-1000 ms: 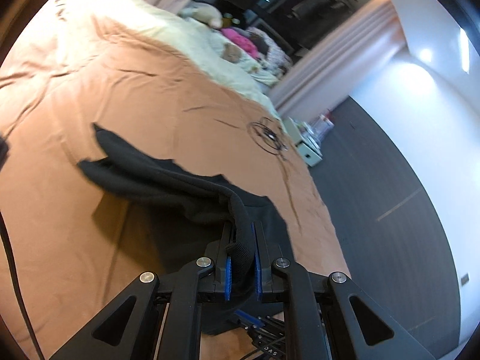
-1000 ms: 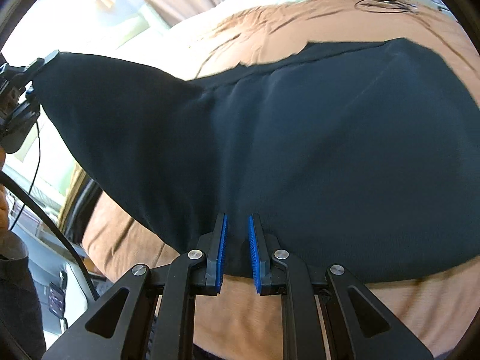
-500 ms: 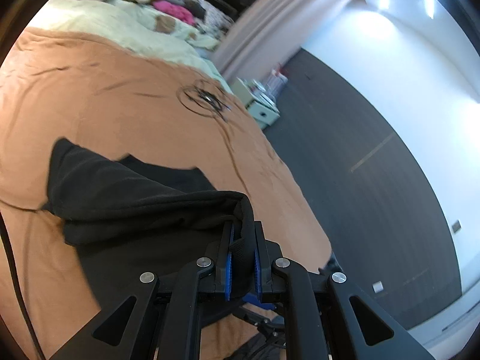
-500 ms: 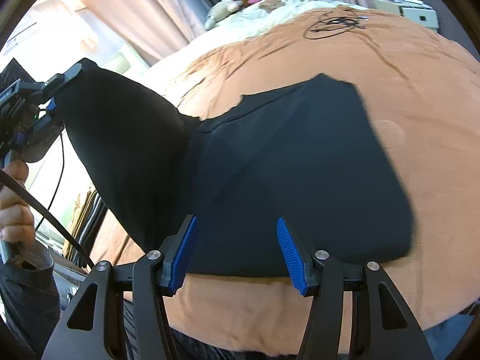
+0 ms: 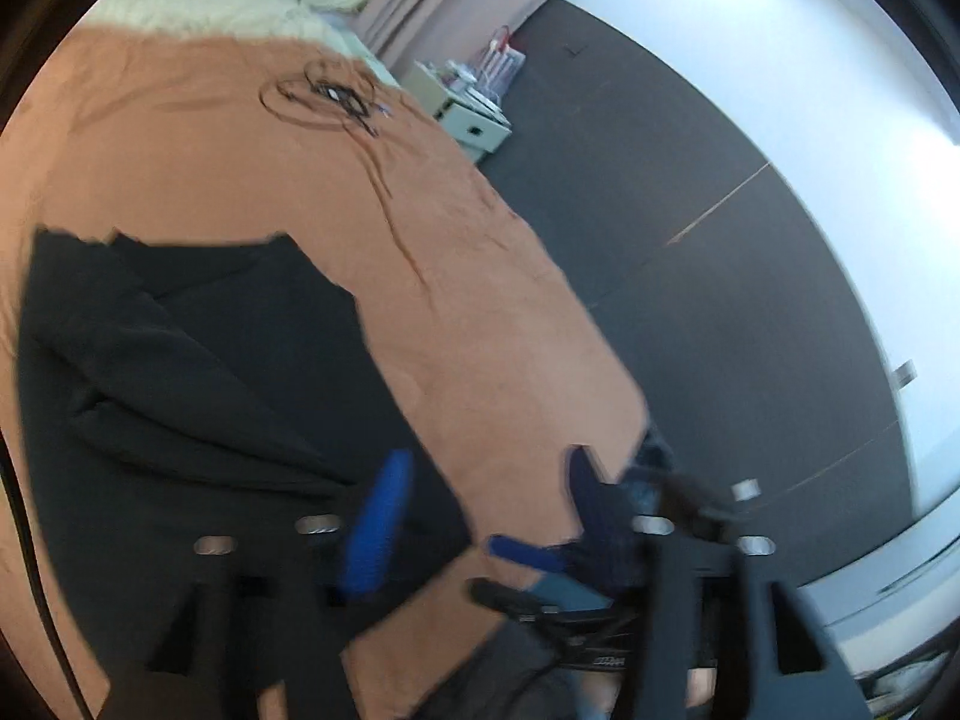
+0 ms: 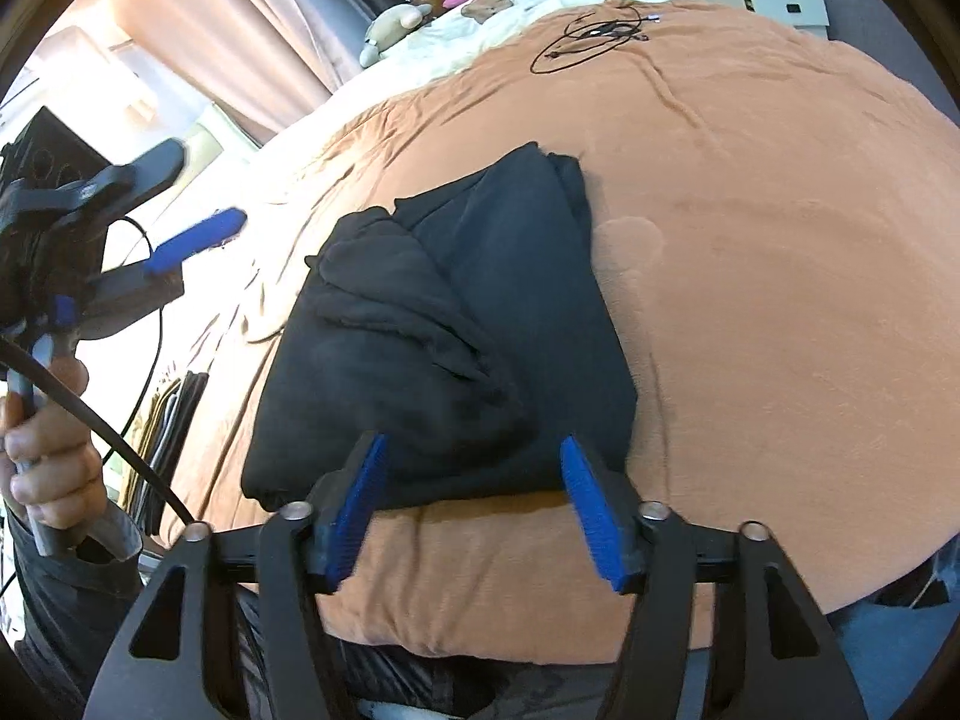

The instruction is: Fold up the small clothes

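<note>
Black clothing (image 6: 456,354) is seen lying folded on the orange-brown blanket (image 6: 780,276), near the front edge of the bed. One part is laid over the other, and a loose fold is bunched on top toward the left. Nothing is held by either tool.

The right gripper (image 6: 474,504) is held just in front of the near edge of the cloth. Its blue pads (image 6: 354,507) are spread wide apart, and only air is between them. The cloth is not touched by it, as far as can be seen.

The left gripper (image 5: 474,516) is blurred in its own view, but its jaws are seen open there too, with the blue pads far apart. From the right view it is seen held up off to the left (image 6: 180,228), well away from the cloth, gripped by a bare hand (image 6: 48,444).

A black cable (image 6: 588,39) is coiled farther back on the blanket. A pale cover (image 6: 510,24) and soft toys (image 6: 396,21) are seen beyond it.
</note>
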`<action>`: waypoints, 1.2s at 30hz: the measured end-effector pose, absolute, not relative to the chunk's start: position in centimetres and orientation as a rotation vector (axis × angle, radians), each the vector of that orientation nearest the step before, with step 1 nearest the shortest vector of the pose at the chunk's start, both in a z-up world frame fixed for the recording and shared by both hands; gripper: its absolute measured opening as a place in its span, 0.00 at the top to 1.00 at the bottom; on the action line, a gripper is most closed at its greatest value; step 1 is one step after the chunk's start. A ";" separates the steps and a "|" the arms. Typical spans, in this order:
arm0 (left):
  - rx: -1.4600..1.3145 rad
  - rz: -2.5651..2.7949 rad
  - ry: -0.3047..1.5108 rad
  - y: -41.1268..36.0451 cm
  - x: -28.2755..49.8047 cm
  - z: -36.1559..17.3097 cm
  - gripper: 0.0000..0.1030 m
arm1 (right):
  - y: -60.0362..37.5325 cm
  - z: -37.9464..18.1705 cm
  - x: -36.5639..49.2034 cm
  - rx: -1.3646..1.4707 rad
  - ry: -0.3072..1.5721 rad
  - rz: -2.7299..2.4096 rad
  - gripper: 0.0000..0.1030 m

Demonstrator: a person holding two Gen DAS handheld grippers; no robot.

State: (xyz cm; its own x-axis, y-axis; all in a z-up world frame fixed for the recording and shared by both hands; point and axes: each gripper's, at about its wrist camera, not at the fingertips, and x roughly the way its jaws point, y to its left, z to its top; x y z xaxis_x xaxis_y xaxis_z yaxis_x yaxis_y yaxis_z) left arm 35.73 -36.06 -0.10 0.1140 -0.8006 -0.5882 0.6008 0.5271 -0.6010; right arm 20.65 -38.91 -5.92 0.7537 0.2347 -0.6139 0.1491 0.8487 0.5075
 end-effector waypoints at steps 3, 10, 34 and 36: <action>-0.249 -1.002 1.041 -34.4 36.2 -0.7 0.37 | -39.2 -5.6 21.1 0.530 0.736 0.049 0.40; -0.263 -0.857 1.070 -29.5 37.3 -2.9 0.37 | -37.9 -4.3 24.5 0.386 0.795 0.067 0.40; -0.346 -0.573 1.255 -19.1 39.1 -13.2 0.37 | -31.4 -4.0 39.2 0.050 0.922 0.045 0.89; -0.334 -0.576 1.254 -19.4 39.0 -13.2 0.37 | -32.6 -3.7 38.6 0.131 0.907 0.073 0.90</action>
State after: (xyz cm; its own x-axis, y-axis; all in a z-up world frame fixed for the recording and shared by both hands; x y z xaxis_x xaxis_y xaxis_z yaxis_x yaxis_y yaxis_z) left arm 39.03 -19.36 -13.22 0.1973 -0.5773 -0.7923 0.2246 0.8133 -0.5367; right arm 38.60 -32.61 -3.72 0.6146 0.1191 -0.7798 -0.0080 0.9894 0.1448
